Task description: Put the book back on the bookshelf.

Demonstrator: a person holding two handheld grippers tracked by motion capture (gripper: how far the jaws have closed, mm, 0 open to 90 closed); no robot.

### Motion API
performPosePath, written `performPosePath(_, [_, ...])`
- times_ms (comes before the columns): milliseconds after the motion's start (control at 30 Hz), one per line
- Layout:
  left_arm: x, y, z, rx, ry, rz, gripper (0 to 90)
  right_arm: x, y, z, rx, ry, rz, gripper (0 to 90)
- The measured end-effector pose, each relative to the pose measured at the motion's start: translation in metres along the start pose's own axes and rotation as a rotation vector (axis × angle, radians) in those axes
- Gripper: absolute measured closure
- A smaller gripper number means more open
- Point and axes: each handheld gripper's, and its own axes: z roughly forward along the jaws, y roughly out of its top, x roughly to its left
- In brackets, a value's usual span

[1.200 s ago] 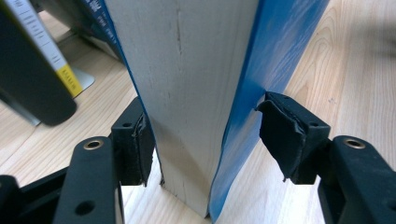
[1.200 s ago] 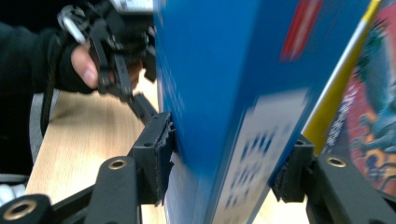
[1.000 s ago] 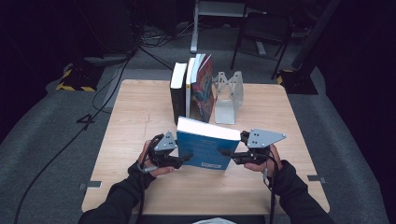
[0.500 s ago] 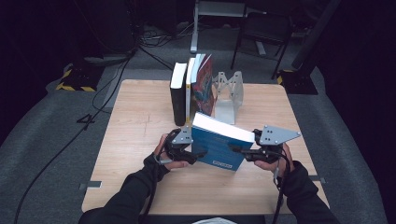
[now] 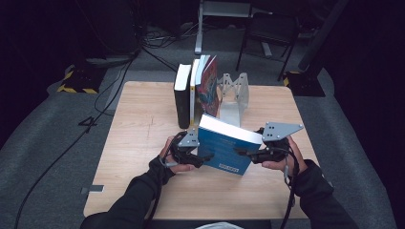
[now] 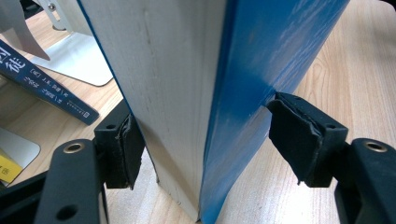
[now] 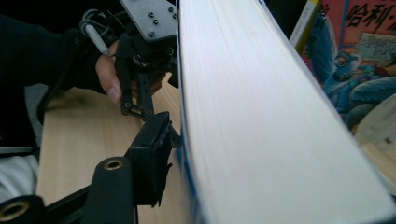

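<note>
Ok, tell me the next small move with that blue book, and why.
Probably ease the blue book forward toward the row of upright books by the metal bookend. It stands tilted between the left claw and right claw, short of that row. Both claws' jaws have just been opening around it, so go gently.
</note>
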Motion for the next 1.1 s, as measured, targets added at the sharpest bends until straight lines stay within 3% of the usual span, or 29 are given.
performPosePath(167, [-0.001, -0.001, 0.001, 0.0, 0.003, -0.001, 28.9, -0.002, 0.007, 0.0, 0.002, 0.042, 0.017, 41.0])
performPosePath(300, [-0.001, -0.001, 0.001, 0.0, 0.006, -0.005, 28.5, -0.003, 0.01, 0.002, 0.017, 0.021, 0.015, 41.4])
performPosePath(433, [-0.002, -0.001, 0.002, -0.002, 0.008, -0.003, 28.4, -0.004, 0.011, 0.004, 0.024, 0.01, 0.025, 51.8])
performPosePath(633, [-0.002, -0.002, 0.002, 0.001, 0.008, -0.006, 27.9, -0.006, 0.009, 0.003, 0.008, 0.05, 0.027, 58.6])
performPosePath(733, [-0.003, -0.006, 0.001, 0.045, 0.036, 0.005, 29.4, -0.006, 0.007, 0.003, -0.008, 0.052, 0.03, 59.7])
performPosePath(867, [-0.004, -0.019, -0.006, 0.122, 0.058, -0.012, 29.8, -0.004, 0.006, 0.002, -0.017, 0.033, 0.031, 60.1])
performPosePath(967, [-0.002, -0.031, -0.017, 0.139, 0.057, -0.032, 27.2, -0.003, 0.006, 0.002, -0.022, 0.018, 0.035, 60.2])
performPosePath(1100, [-0.003, -0.043, -0.03, 0.168, 0.09, -0.047, 24.1, -0.003, 0.005, 0.001, -0.023, 0.001, 0.041, 60.3])
